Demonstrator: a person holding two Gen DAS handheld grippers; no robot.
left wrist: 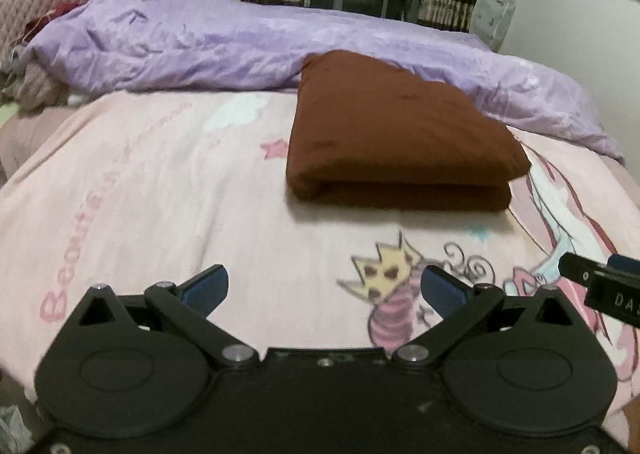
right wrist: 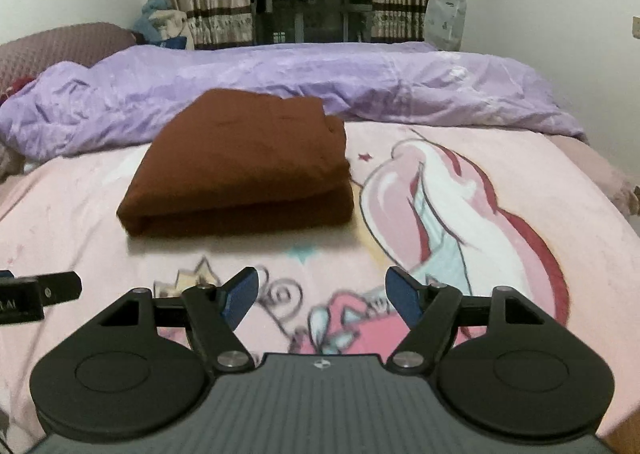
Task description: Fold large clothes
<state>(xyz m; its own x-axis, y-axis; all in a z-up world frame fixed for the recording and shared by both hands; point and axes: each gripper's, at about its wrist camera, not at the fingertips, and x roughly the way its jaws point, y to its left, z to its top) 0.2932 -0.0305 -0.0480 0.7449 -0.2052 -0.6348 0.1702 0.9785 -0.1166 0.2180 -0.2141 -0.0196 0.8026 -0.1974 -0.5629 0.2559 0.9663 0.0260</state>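
The brown garment (right wrist: 240, 170) lies folded into a thick, tidy rectangle on the pink cartoon bedspread (right wrist: 500, 254), at about eleven o'clock from the right tool (right wrist: 322, 296) and one o'clock from the left tool (left wrist: 324, 288). Both tools are spread wide, released, holding nothing. The folding looks finished.

The bed (left wrist: 120, 194) is covered by a pink cartoon-print blanket (right wrist: 480, 214). A folded brown garment (left wrist: 396, 134) lies flat on the blanket, clear of its near edge. A crumpled purple quilt (left wrist: 200, 42) lies across the far side of the bed, its edge touching the garment's far side.
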